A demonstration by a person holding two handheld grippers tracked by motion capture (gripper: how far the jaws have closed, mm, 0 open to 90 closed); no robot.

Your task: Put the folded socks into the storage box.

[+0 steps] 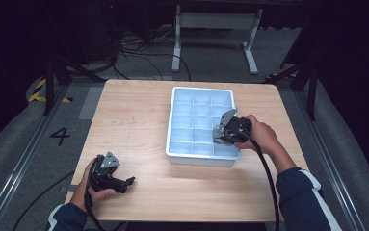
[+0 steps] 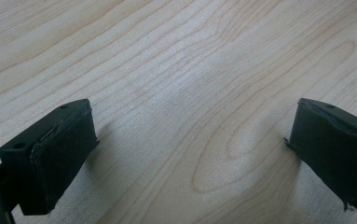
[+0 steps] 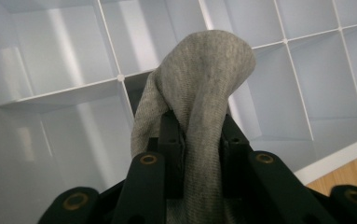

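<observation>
We see a grey knitted fabric piece, sock-like (image 3: pixel 199 98), clamped between the two black jaws of the right gripper (image 3: pixel 199 140); the pads press on it from both sides and its folded top bulges out above them. It hangs over the pale blue plastic divided tray (image 3: pixel 64 60), above the thin white walls of the grid; which compartment we cannot tell.

In the high view the right gripper (image 1: pixel 220 137) sits over the tray (image 1: pixel 175 115) at its 4 o'clock part, near the front right corner, held by the person's right hand (image 1: pixel 261 134), dark blue sleeve behind. The fabric itself is too small to make out there.

The tray rests on the light wooden table (image 1: pixel 134 115), right of centre. At 7 o'clock from the tray, well apart, the left gripper (image 1: pixel 126 183) lies low near the table's front left edge in the person's left hand (image 1: pixel 93 185). In the left gripper view its jaws stand wide apart, released, with bare wood grain (image 2: pixel 190 93) between them and nothing held.
</observation>
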